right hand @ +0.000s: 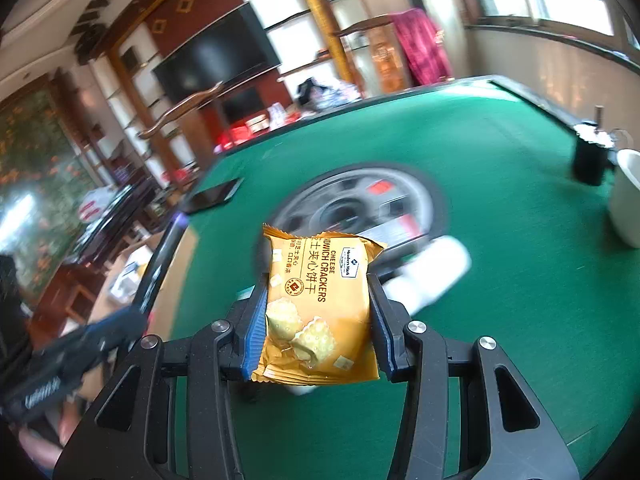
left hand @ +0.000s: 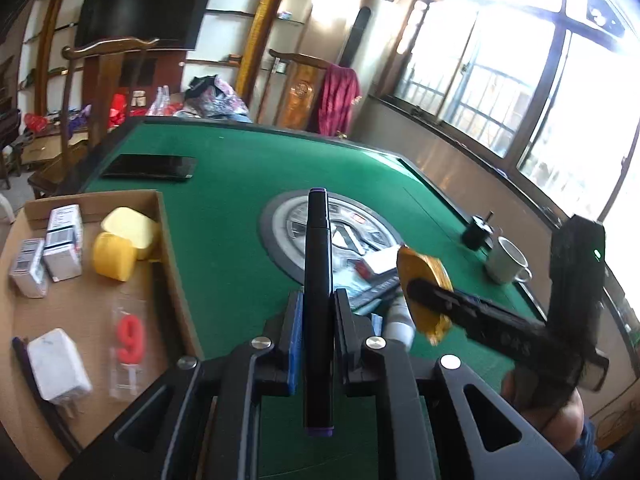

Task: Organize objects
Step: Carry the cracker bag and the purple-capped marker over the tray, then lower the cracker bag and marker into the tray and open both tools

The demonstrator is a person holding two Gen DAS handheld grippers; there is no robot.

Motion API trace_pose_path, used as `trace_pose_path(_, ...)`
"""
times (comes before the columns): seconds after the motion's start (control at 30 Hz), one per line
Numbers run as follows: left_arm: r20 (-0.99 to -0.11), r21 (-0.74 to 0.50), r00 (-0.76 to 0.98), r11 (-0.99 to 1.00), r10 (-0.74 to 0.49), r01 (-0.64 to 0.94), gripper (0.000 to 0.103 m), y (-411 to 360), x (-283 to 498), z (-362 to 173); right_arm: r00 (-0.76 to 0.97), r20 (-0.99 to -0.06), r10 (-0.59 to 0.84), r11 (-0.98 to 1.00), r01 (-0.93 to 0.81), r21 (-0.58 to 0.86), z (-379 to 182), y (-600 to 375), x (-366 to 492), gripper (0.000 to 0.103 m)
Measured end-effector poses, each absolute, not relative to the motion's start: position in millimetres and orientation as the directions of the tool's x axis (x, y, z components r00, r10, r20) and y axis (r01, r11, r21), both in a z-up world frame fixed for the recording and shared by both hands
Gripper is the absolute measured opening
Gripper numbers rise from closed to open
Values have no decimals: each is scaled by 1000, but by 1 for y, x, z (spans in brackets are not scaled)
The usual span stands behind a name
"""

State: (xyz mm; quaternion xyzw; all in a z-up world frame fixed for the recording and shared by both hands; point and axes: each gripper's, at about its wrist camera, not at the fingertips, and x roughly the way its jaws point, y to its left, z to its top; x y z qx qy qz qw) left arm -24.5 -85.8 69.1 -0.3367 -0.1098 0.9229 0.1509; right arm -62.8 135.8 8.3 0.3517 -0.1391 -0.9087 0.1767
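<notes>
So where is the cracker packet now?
The cheese cracker packet is clamped in the right gripper, above the green table, right of the cardboard box.

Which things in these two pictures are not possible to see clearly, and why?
- Pile of items, left wrist view: partly hidden behind the black marker and cracker packet.
- White bottle, right wrist view: motion-blurred, label unreadable.
- Small boxes in the cardboard box: print too small.
- Mug: cut by the right edge.

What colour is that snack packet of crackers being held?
Orange-yellow, with cracker pictures: the cracker packet shows best in the right wrist view.
</notes>
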Motion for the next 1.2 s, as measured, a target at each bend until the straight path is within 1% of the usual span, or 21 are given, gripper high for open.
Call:
trace_pose_path(0.2, -613, -334, -744, -940, 266, -61, 13, -142, -32, 63, -614, -588, -527, -850, 357, 389, 11, 75, -48, 45)
trace_pose_path(0.37, -639, -337, -745, -940, 193, 46, 13, -179, -35, 56, -549, -601, -581, -811, 447, 377, 10, 27, -39, 45)
trace_pose_path(0.53, -689, -336, -714, -928, 125, 161, 13, -203, -42, 40, -506, -618, -602, -785, 519, 340, 11, -14, -33, 45)
trace_pose_path(0.73, -732, -321, -677, -915, 77, 244, 13, -217, -49, 27, -450, -659, -603, -758, 580, 299, 5, -53, -31, 45)
trace_pose_path(0.77, -734, -323, -675, -913, 76, 249, 13, -218, -49, 25, -453, -671, -587, -764, 585, 273, 1, -59, -30, 45)
trace_pose_path(0.87, -745, -324, -662, -913, 84, 248, 13, -217, -51, 21, -433, -696, -573, -762, 593, 259, -7, -68, -34, 45)
trace_pose_path(1.0, -752, -323, -654, -912, 84, 254, 13, -218, -52, 18, -440, -709, -551, -755, 624, 200, -11, -81, -31, 45)
trace_pose_path(1.2, -760, -324, -644, -911, 88, 257, 13, -218, -53, 16, -397, -744, -537, -755, 621, 213, -27, -87, -37, 45)
